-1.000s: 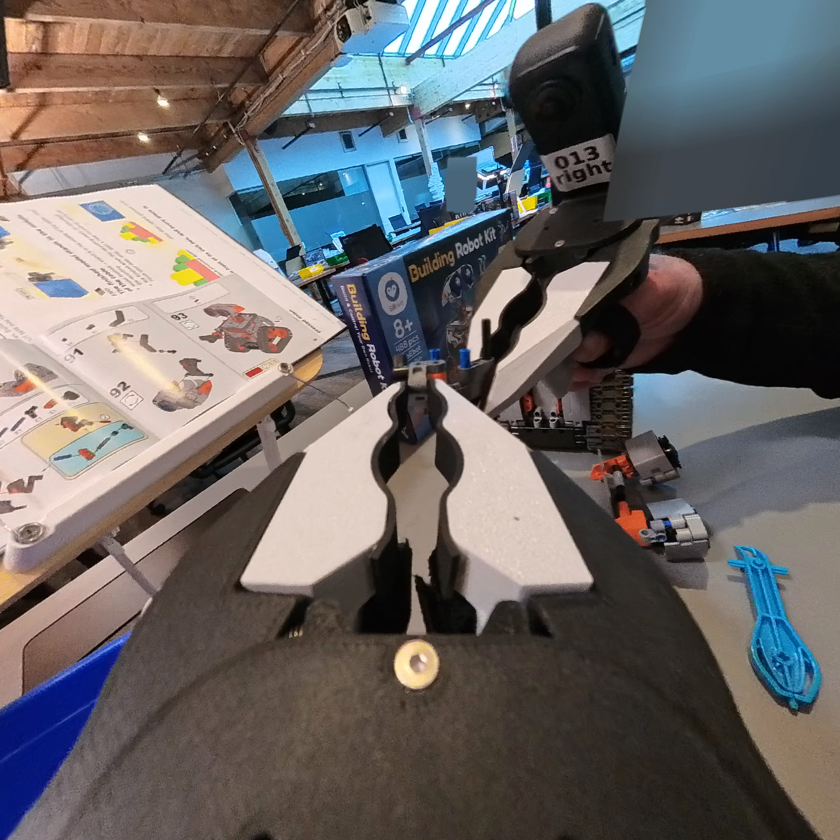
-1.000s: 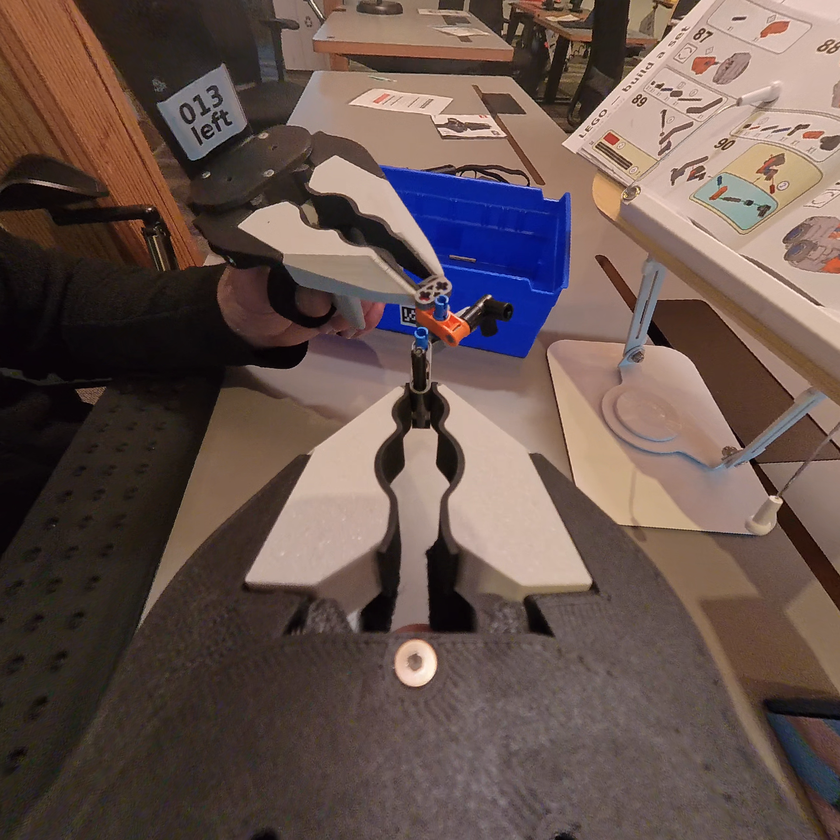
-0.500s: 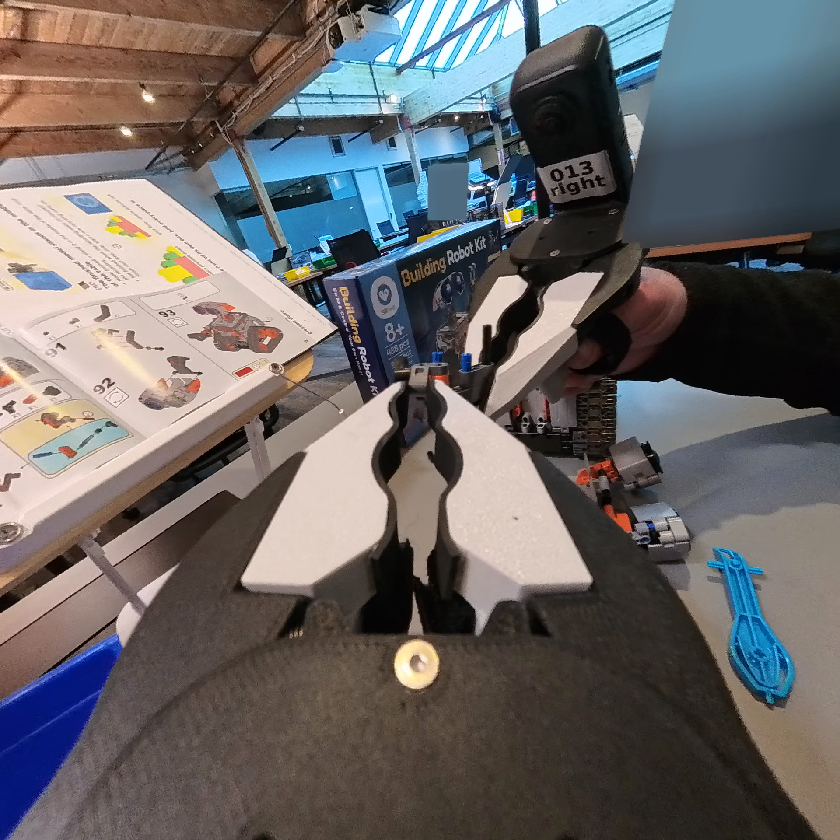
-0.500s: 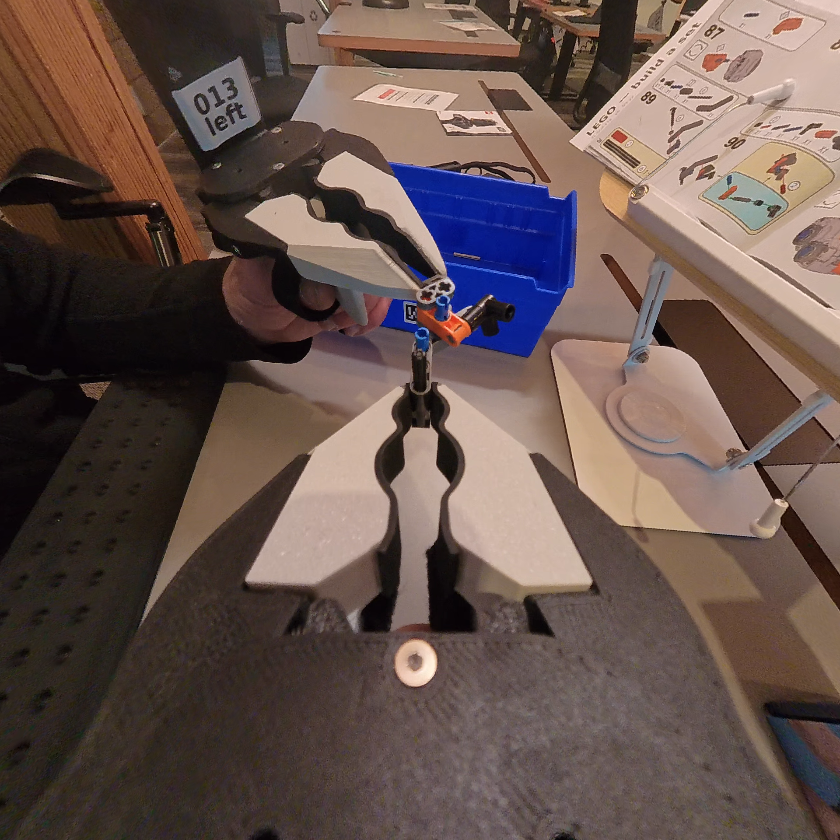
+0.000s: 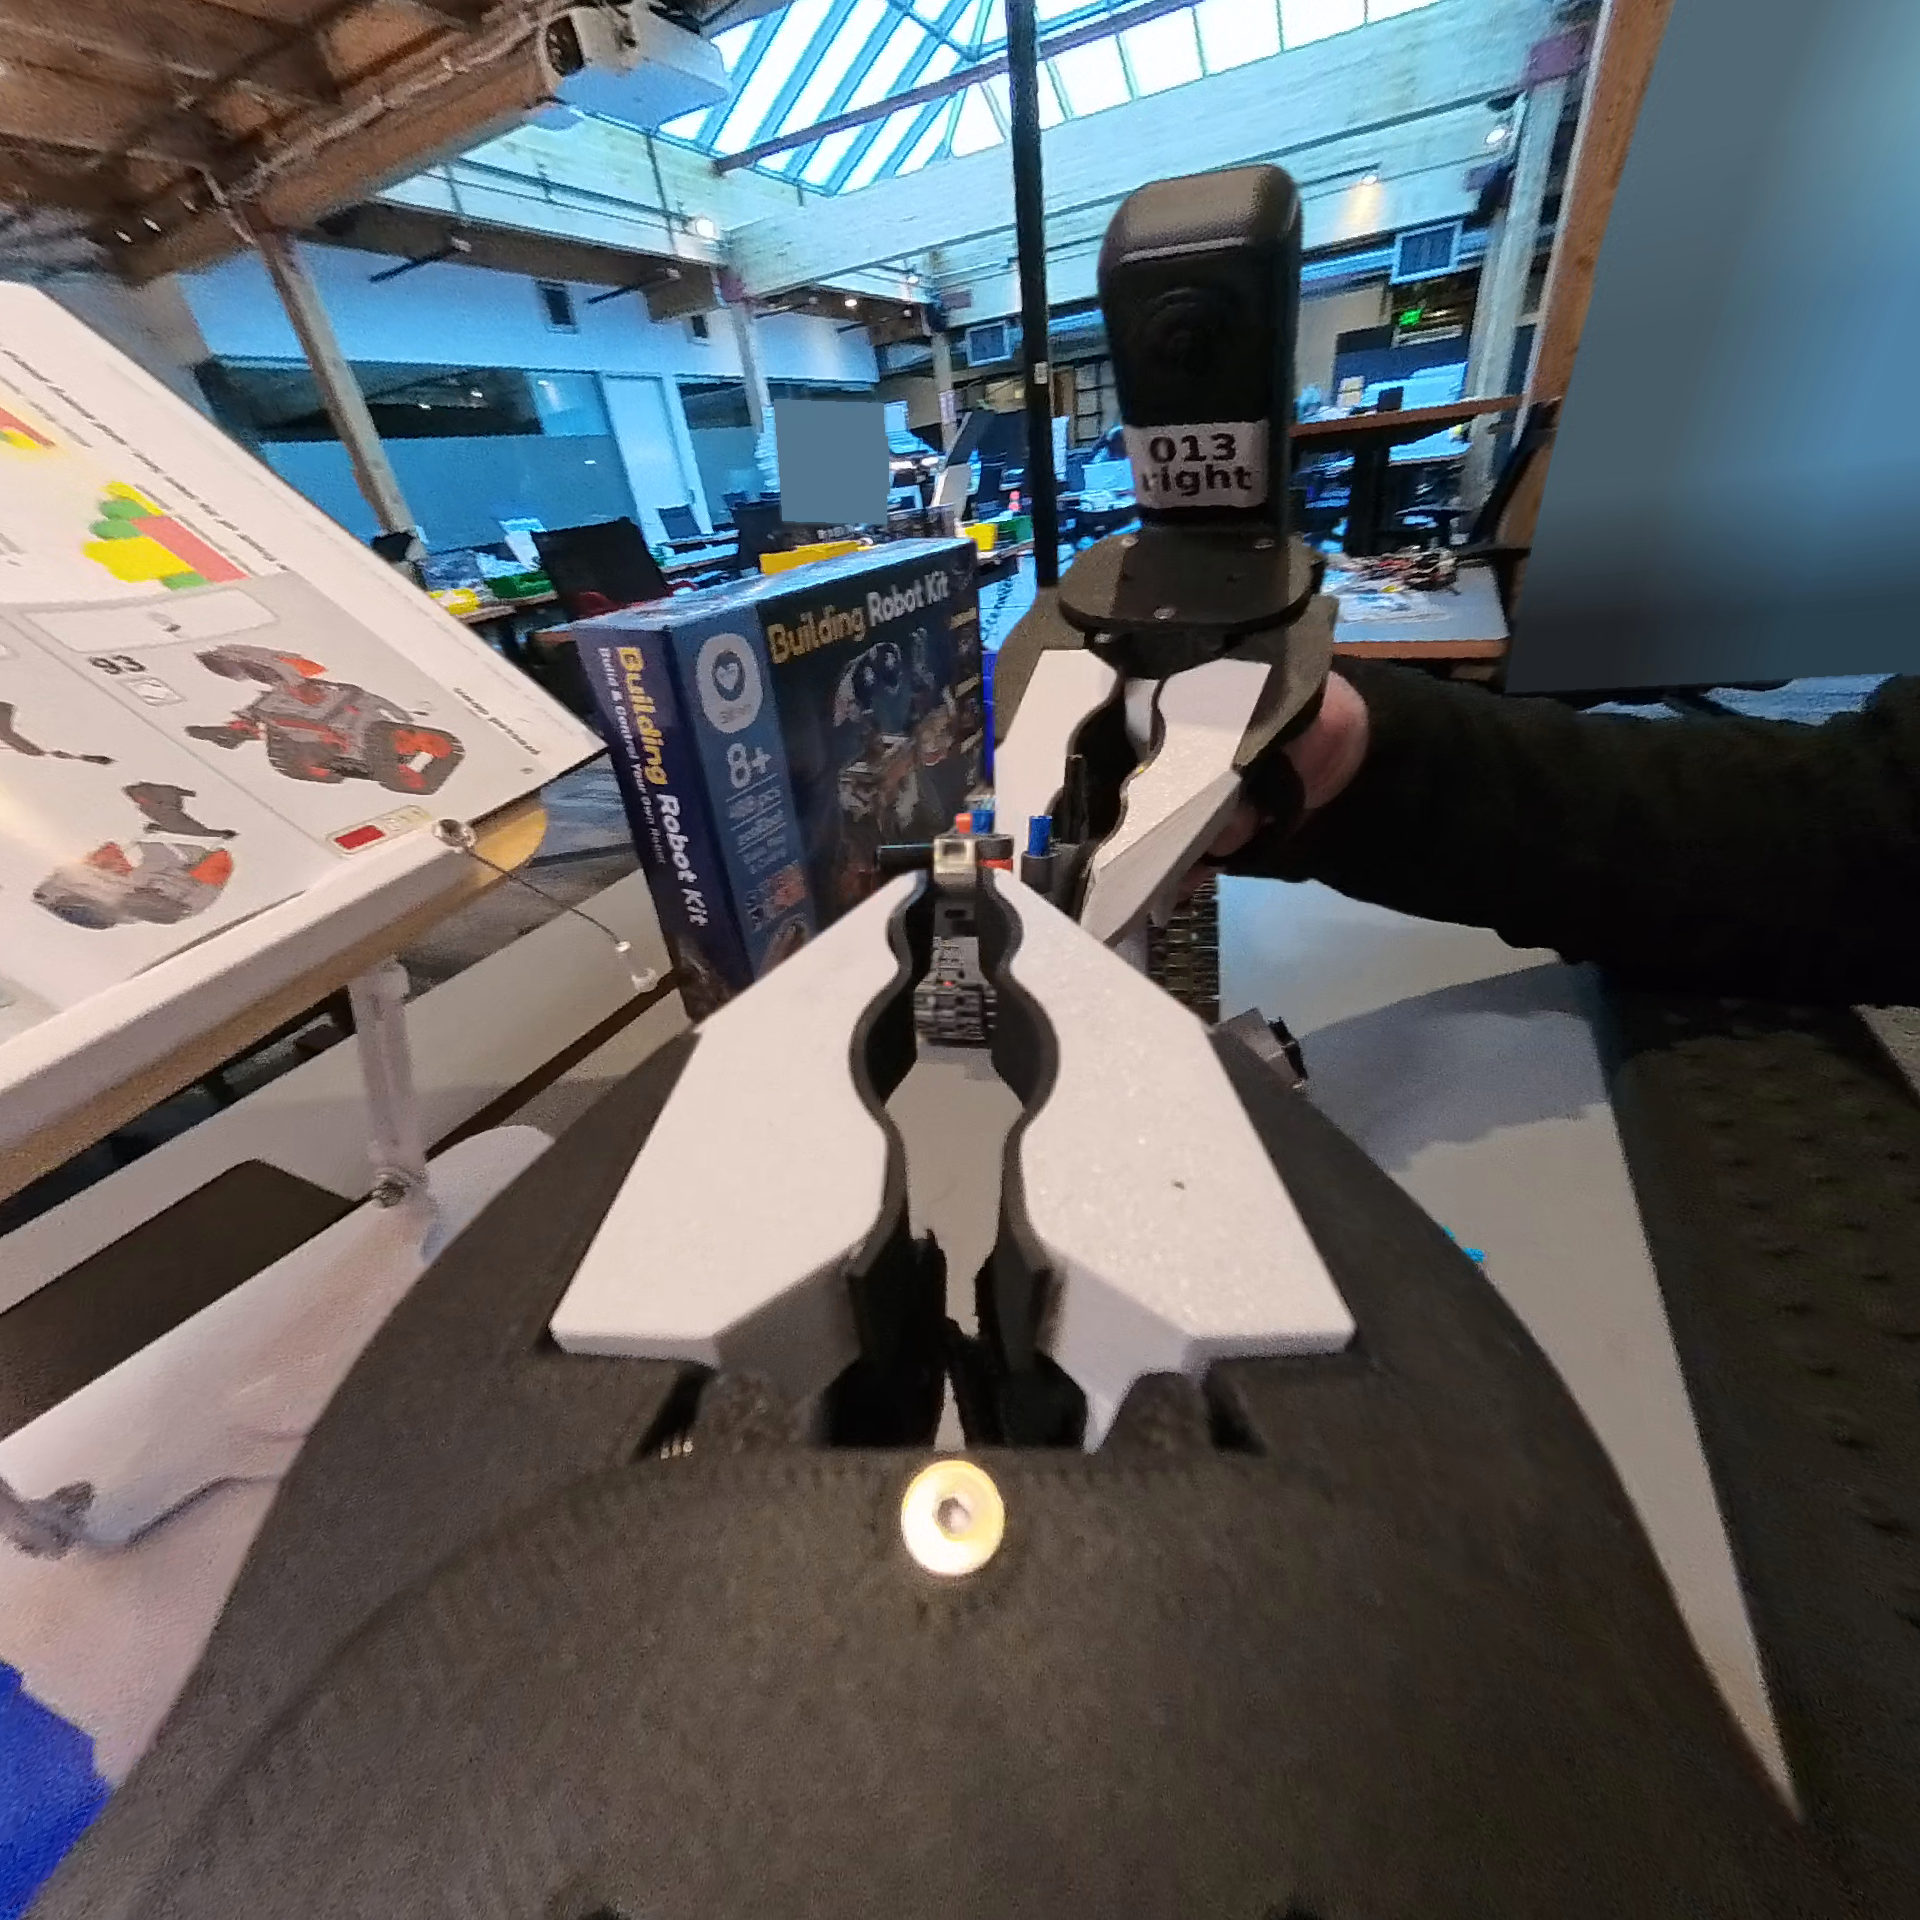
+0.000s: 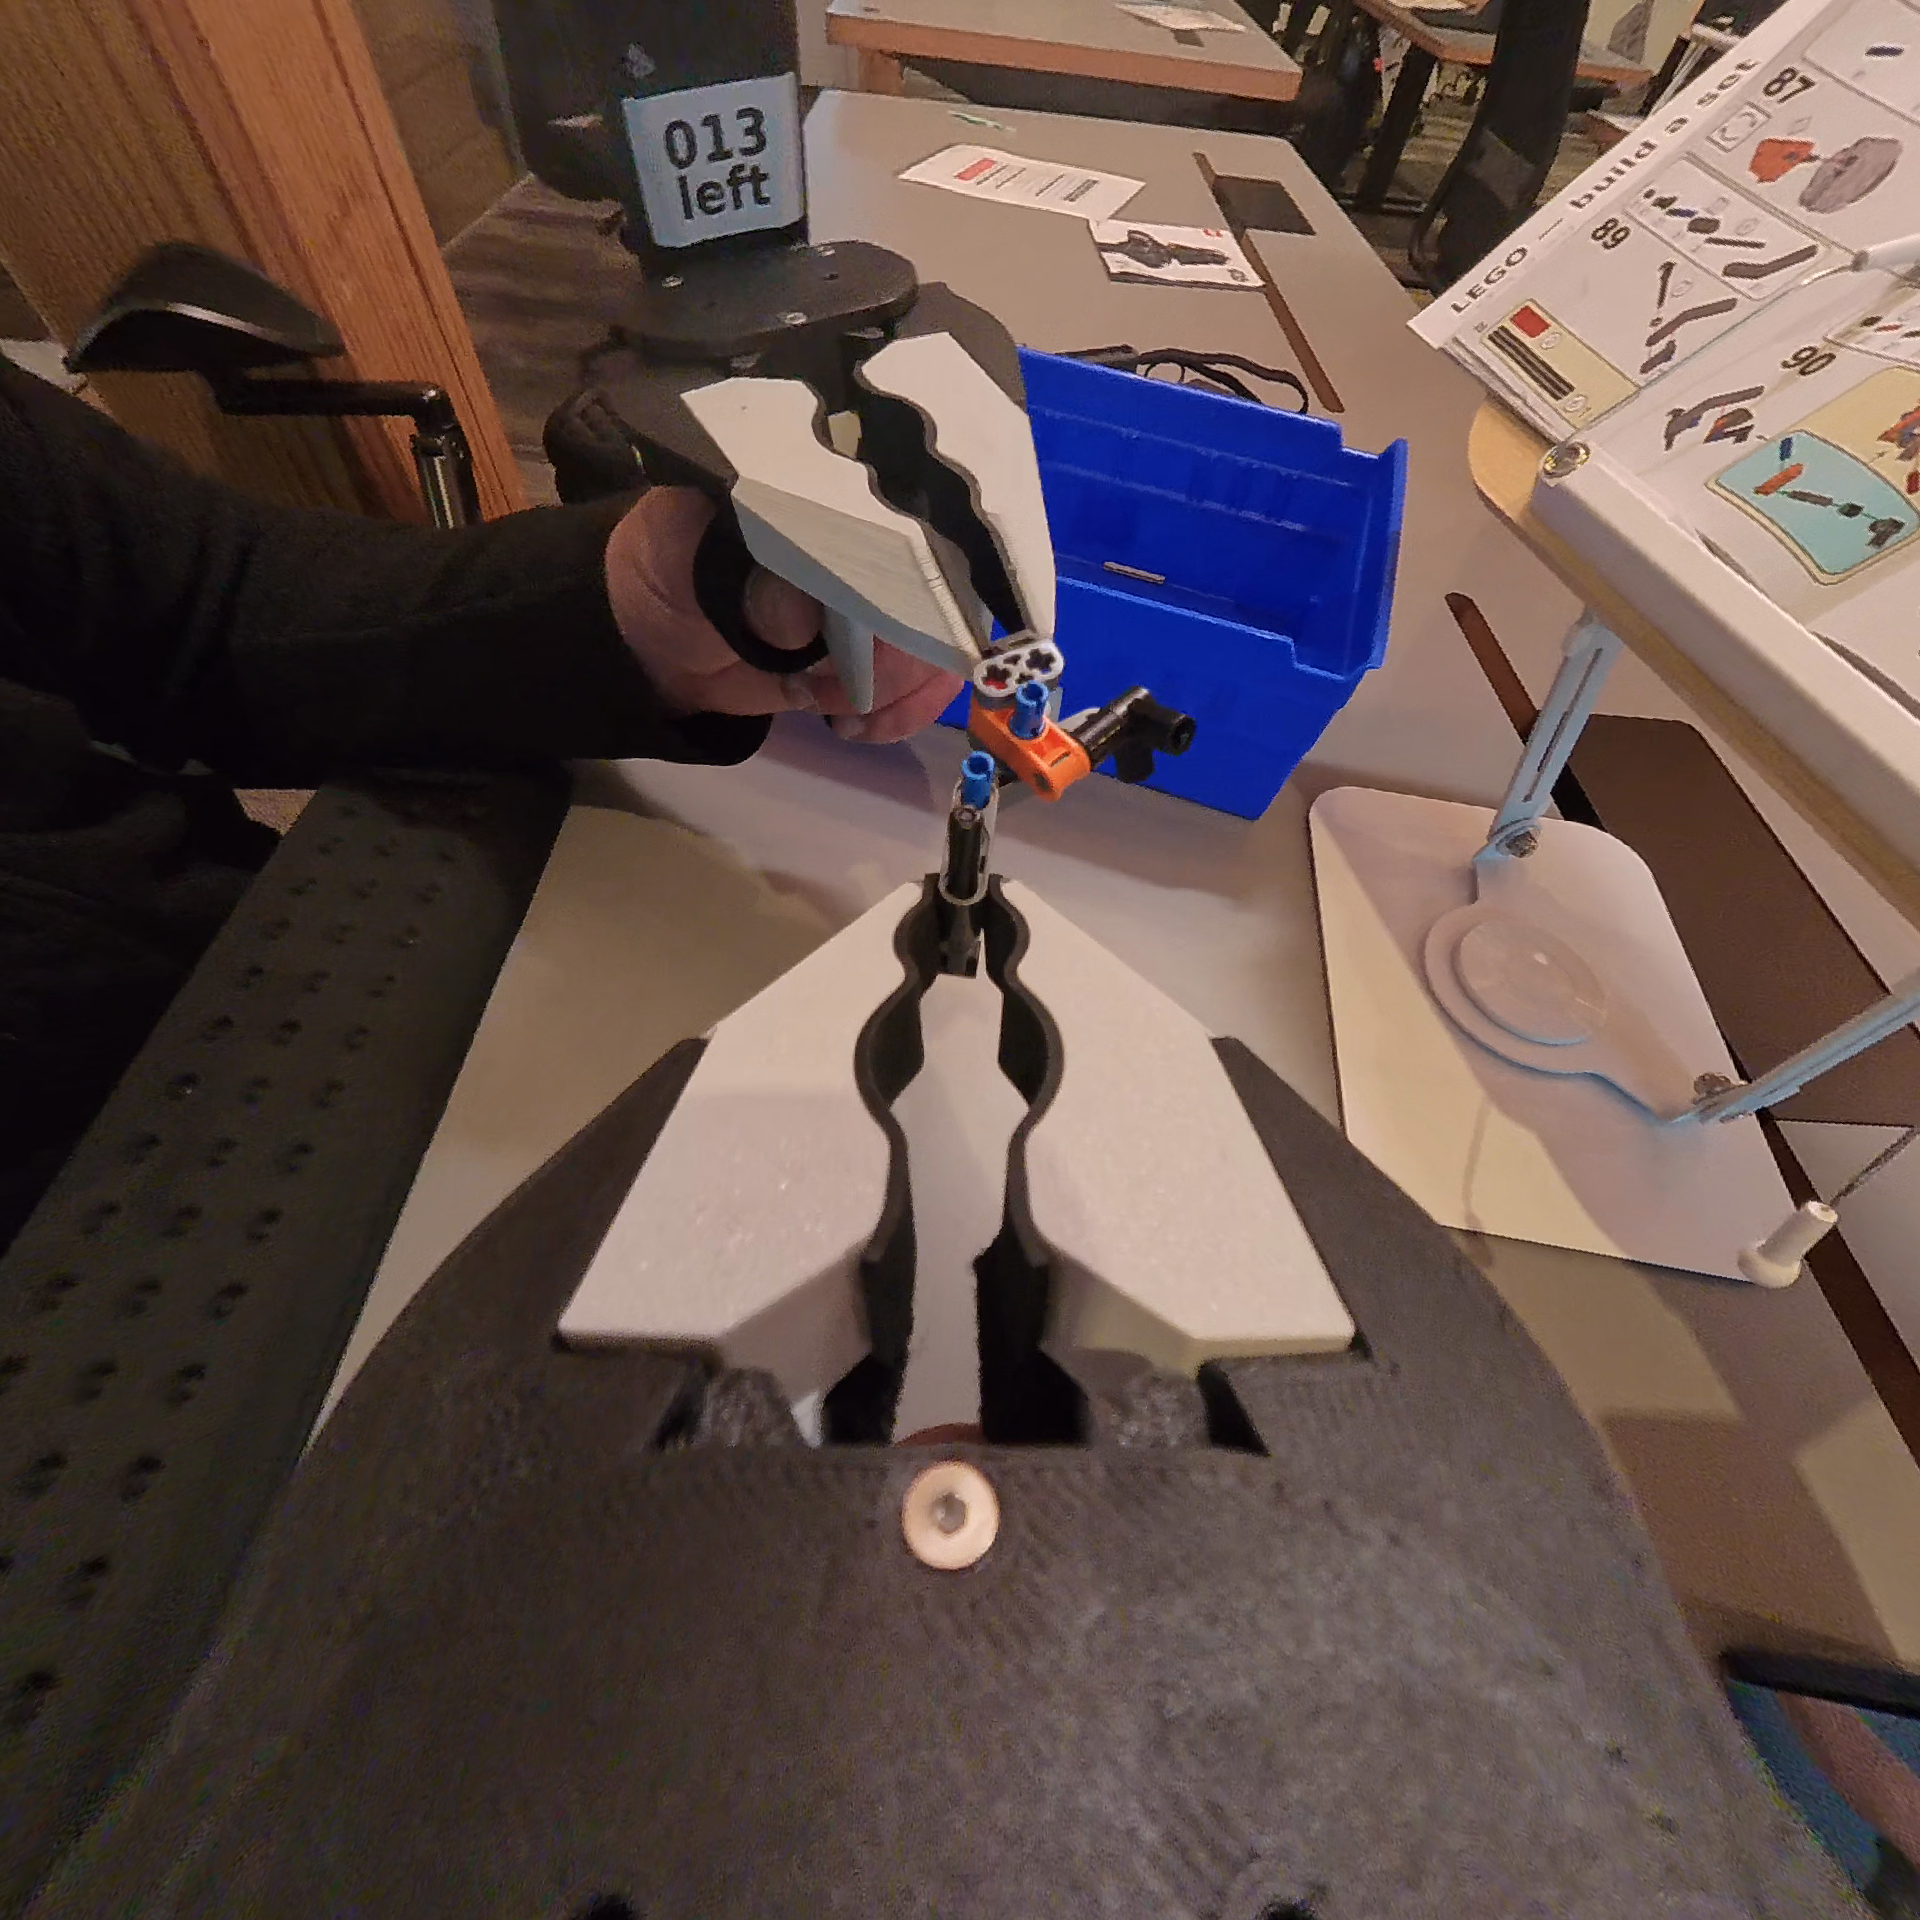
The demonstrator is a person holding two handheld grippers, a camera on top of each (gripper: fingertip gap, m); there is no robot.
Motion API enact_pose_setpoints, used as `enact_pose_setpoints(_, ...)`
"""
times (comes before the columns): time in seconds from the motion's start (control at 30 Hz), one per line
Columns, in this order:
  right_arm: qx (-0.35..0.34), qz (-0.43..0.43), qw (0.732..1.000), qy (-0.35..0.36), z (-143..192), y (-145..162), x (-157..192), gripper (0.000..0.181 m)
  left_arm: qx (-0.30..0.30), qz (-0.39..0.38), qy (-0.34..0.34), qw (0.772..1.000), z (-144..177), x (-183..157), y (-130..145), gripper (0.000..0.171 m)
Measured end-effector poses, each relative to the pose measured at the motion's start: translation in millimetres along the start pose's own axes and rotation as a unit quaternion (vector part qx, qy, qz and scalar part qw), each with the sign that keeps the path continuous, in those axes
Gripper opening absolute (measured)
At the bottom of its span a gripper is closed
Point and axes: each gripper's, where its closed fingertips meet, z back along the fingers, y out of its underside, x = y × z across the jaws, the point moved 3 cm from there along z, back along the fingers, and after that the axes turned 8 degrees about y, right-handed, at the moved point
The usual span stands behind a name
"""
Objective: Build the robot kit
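My left gripper (image 5: pixel 961 883) is shut on a small brick assembly (image 5: pixel 961 857). In the right wrist view that assembly shows a grey connector (image 6: pixel 1018 663), an orange piece (image 6: pixel 1029 753) with a blue pin, and a black connector (image 6: pixel 1138 727), held at my left gripper's tips (image 6: pixel 1013 644). My right gripper (image 6: pixel 961 899) is shut on a black rod (image 6: pixel 964 862) with a blue pin (image 6: pixel 975 771) at its tip. That blue pin sits right beside the orange piece; I cannot tell whether they touch. My right gripper also shows in the left wrist view (image 5: pixel 1081 894), close to my left tips.
An instruction booklet (image 5: pixel 208 748) lies on a tilted stand (image 6: pixel 1496 1039). A blue bin (image 6: pixel 1226 582) sits behind the assembly. A dark blue kit box (image 5: pixel 790 769) stands behind the grippers. A black perforated mat (image 6: pixel 208 1091) lies at the left. Papers (image 6: pixel 1174 249) lie far back.
Both grippers have swung while keeping their pieces together; my left gripper now points down more steeply in the right wrist view. The loose parts and blue tool on the table have left the left wrist view.
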Motion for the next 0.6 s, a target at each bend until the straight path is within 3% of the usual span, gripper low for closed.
enact_pose_setpoints(0.13,0.003,0.001,1.0,-0.002,-0.2,0.9,0.3,0.006,0.004,0.014,0.02,1.0,0.4,-1.2,1.4,0.006)
enact_pose_setpoints(0.3,0.007,-0.004,1.0,0.003,-1.9,3.1,-1.4,0.005,0.015,0.008,-0.001,1.0,1.8,-1.5,1.8,0.01)
enact_pose_setpoints(0.43,0.014,-0.002,1.0,0.006,-3.3,5.6,-2.0,0.005,0.065,-0.059,-0.075,0.993,6.4,-1.0,2.4,0.018)
enact_pose_setpoints(0.6,0.022,-0.007,1.0,0.012,-2.8,11.3,-7.5,0.005,0.081,-0.093,-0.067,0.99,-5.5,-17.3,7.8,0.016)
